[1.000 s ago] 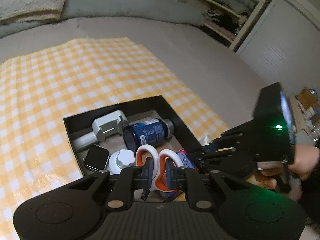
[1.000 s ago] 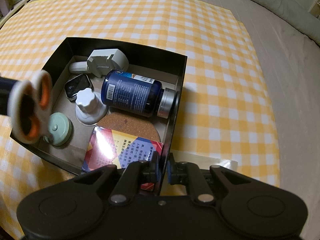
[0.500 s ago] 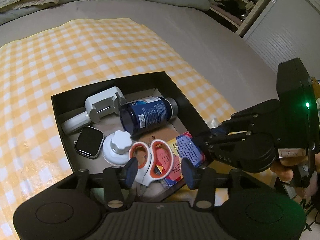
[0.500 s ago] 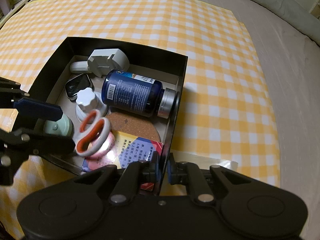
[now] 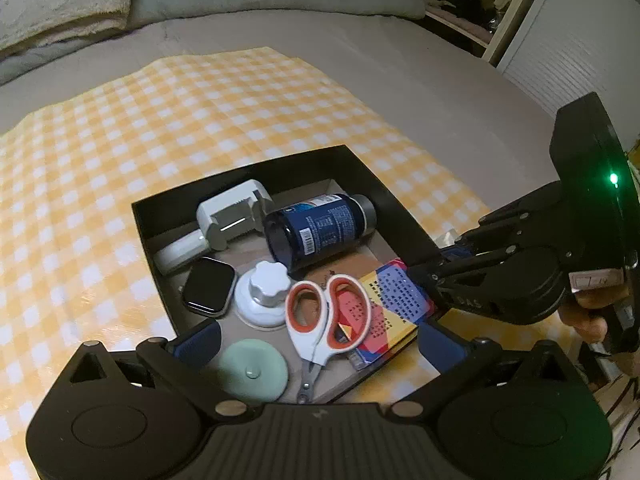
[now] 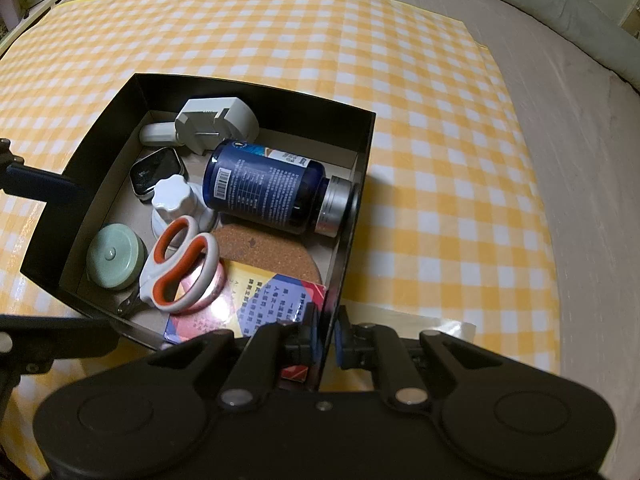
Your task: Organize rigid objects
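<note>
Scissors with orange-white plastic handles (image 5: 326, 318) lying inside black cardboard box (image 6: 362, 184); left gripper (image 5: 318, 342) fingers hovering spread, empty; right gripper (image 6: 325, 334) fingers pinching box wall, steadying it.

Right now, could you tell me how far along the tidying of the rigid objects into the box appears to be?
Nearly done, it seems. The scissors lie in the black box with the blue bottle, watch and green lid. The left gripper is open and empty; the right gripper pinches the box wall. Nothing loose shows on the checked cloth.
</note>
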The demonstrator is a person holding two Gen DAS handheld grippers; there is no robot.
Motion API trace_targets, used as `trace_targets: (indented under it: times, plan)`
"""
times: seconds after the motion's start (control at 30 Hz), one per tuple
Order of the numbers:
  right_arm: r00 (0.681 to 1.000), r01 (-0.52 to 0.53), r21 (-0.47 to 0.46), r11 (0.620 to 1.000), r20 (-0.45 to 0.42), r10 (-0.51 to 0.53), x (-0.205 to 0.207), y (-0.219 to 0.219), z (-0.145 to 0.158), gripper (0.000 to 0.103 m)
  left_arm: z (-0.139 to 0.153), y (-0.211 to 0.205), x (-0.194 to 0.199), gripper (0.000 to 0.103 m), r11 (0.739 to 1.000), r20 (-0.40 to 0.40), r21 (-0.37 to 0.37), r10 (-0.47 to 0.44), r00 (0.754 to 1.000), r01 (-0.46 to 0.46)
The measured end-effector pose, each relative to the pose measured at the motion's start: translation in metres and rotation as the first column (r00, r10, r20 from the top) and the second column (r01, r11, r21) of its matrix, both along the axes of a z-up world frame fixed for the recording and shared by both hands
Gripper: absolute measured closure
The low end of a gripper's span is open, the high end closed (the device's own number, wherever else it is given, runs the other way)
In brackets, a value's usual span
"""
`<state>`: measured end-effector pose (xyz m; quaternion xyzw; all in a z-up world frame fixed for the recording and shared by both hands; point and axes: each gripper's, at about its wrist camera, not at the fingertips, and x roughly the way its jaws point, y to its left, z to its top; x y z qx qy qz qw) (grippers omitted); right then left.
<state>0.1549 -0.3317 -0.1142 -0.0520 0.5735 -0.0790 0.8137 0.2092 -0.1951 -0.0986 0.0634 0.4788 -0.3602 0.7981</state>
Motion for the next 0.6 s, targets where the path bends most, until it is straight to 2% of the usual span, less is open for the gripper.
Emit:
trace_targets:
  times: [0.33, 0.4, 0.5, 0.6]
  plan:
    - [1.0, 0.003, -0.01, 1.0, 0.017, -0.003, -0.002, 0.0, 0.004, 0.093, 0.013, 0.013, -0.007, 0.0, 0.999, 0.059, -0.003, 0.043, 0.997, -0.043]
    - [0.999, 0.01, -0.003, 1.0, 0.042, -0.009, -0.005, 0.001, 0.011, 0.092, 0.017, 0.016, -0.008, 0.0, 0.998, 0.056, -0.015, 0.062, 0.996, -0.062]
    - [0.994, 0.014, 0.026, 1.0, 0.104, -0.017, -0.013, 0.006, 0.028, 0.08, 0.025, 0.023, -0.011, 0.0, 0.996, 0.064, -0.032, 0.088, 0.994, -0.086]
    - [0.986, 0.0, 0.043, 0.999, 0.169, -0.007, -0.024, 0.015, 0.045, 0.08, 0.035, 0.03, -0.017, 0.0, 0.993, 0.093, -0.044, 0.11, 0.99, -0.106]
